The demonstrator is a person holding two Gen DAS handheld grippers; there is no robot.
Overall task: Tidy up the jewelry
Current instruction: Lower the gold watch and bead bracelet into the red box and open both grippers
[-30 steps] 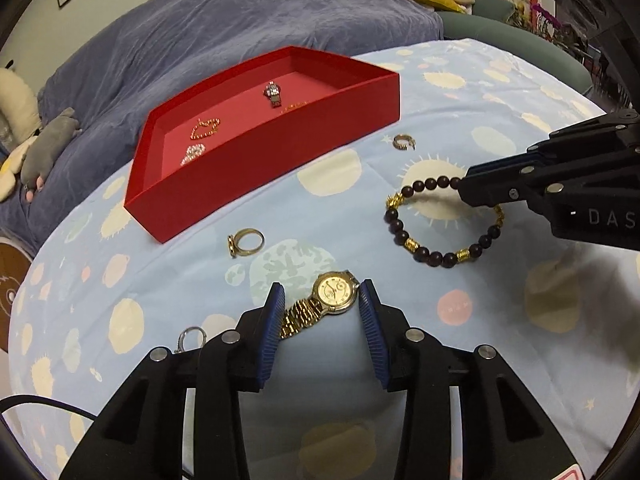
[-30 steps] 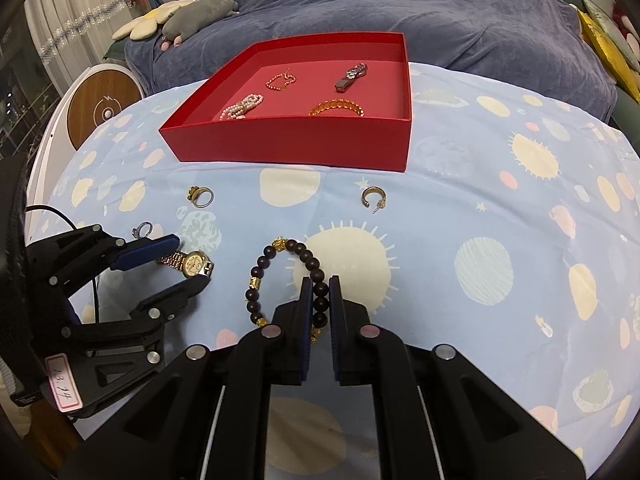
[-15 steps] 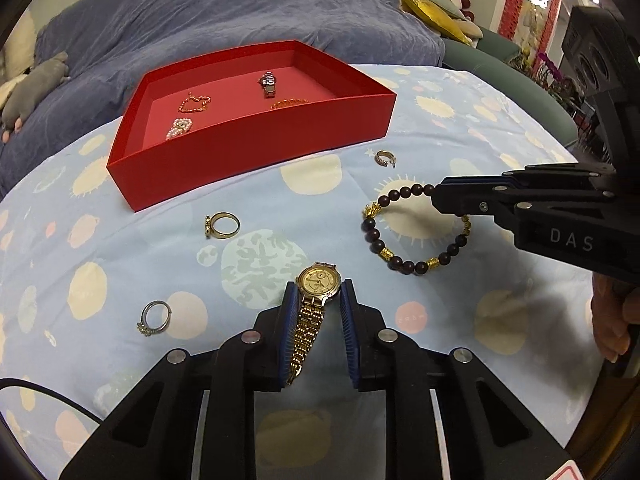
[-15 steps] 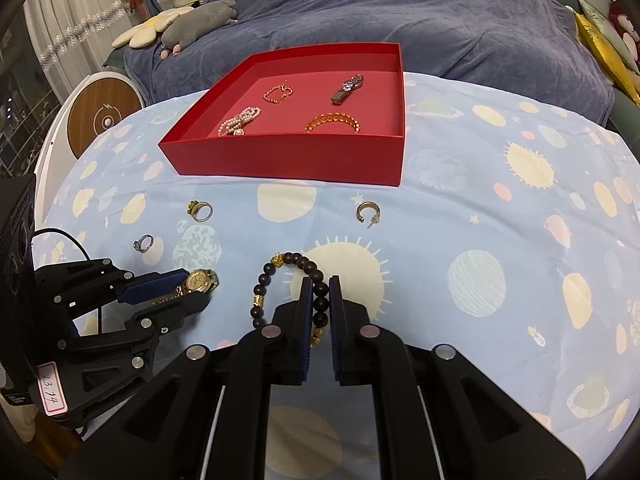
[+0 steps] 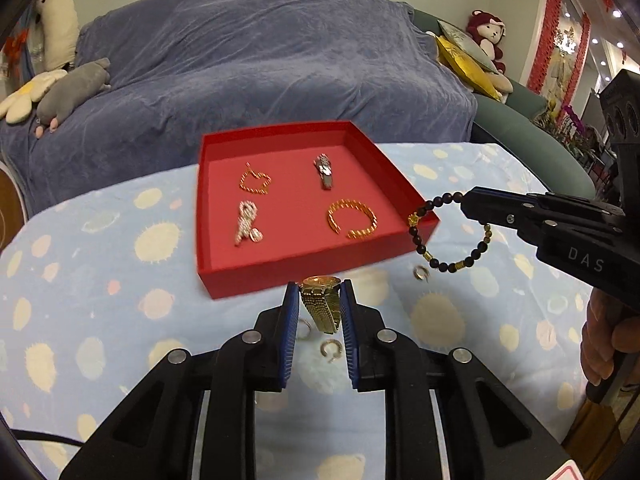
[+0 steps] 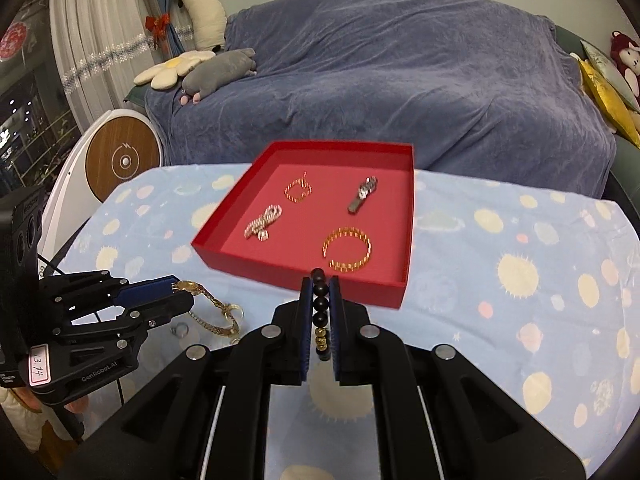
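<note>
Left tongs point(image 5: 319, 307) clamped on gold watch point(image 5: 321, 304), right tongs point(image 6: 320, 294) on bead bracelet point(image 6: 320, 312), its lower loop hidden.

The watch point(image 5: 321, 304) is shiny gold metal with a scaly link band. The bracelet point(image 5: 448, 236) has glossy dark beads and gold spacers. The tray point(image 5: 304, 276) looks matt red card. The tablecloth point(image 5: 100, 280) is smooth printed cloth; the blanket point(image 5: 260, 64) is plush.
</note>
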